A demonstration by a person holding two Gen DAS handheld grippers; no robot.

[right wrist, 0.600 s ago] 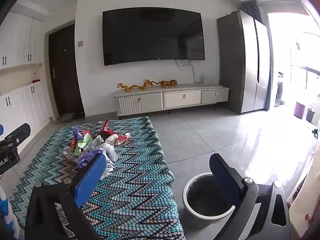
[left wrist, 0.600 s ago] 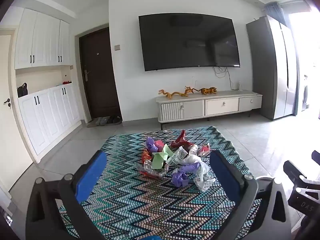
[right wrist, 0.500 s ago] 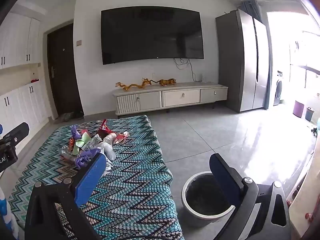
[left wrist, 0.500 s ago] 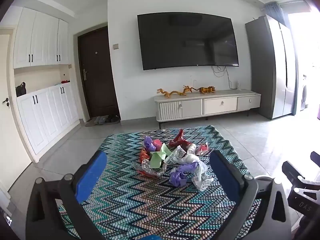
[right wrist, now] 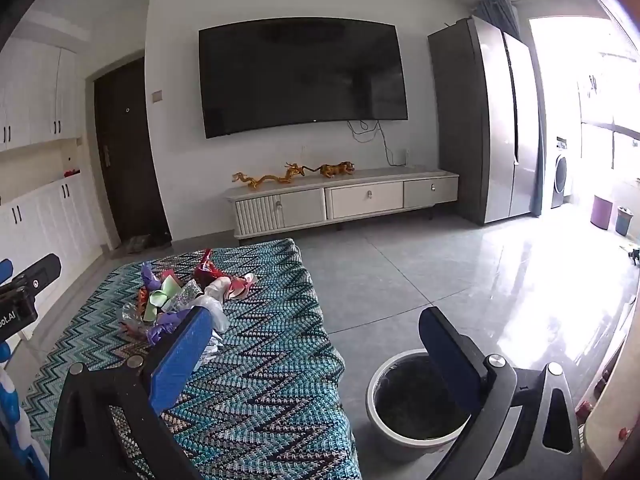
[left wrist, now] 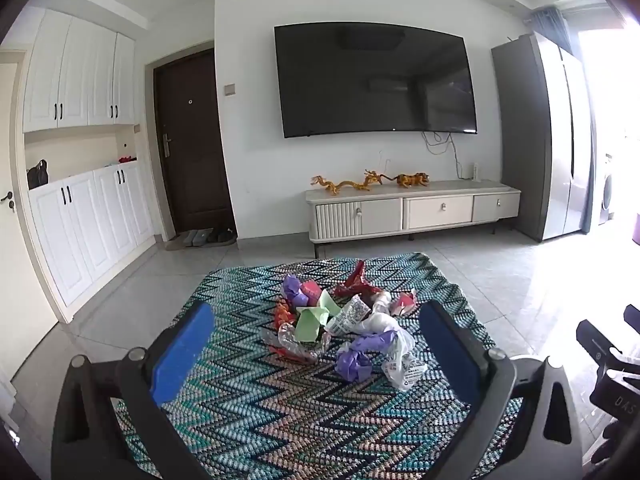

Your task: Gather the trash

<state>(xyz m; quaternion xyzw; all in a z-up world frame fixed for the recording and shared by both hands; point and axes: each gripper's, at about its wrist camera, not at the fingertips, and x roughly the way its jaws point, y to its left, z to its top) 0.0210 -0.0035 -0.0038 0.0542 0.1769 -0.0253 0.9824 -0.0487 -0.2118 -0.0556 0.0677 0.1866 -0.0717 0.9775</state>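
- Your left gripper [left wrist: 316,344] stands with its blue pads wide apart and nothing between them; the pile of trash [left wrist: 344,330] shows in the gap but lies beyond the fingertips, untouched.
- Your right gripper [right wrist: 316,344] is spread just as wide and holds nothing.
- The trash sits in a heap on the zigzag cloth [left wrist: 280,412], toward its far half. From the right wrist view the heap [right wrist: 188,300] lies left of the bin, up on the cloth.
- In the heap you can pick out purple crumpled paper [left wrist: 360,354], a green sheet [left wrist: 312,320], a red wrapper [left wrist: 358,282] and clear crinkled plastic [left wrist: 298,344]. The pieces overlap, so where one ends and the next begins is hard to tell.
- The left pad of your right gripper covers the near edge of the heap in the right wrist view.
- The bin [right wrist: 384,424] stands on the tiled floor just beside the cloth's right edge. The right finger cuts across its rim, and its dark inside is too dim to read.
- What lies under the cloth is hidden.
- The bright doorway to the right of the bin washes out the floor there.
- At the edge of each view only a cropped black part of the other gripper shows.
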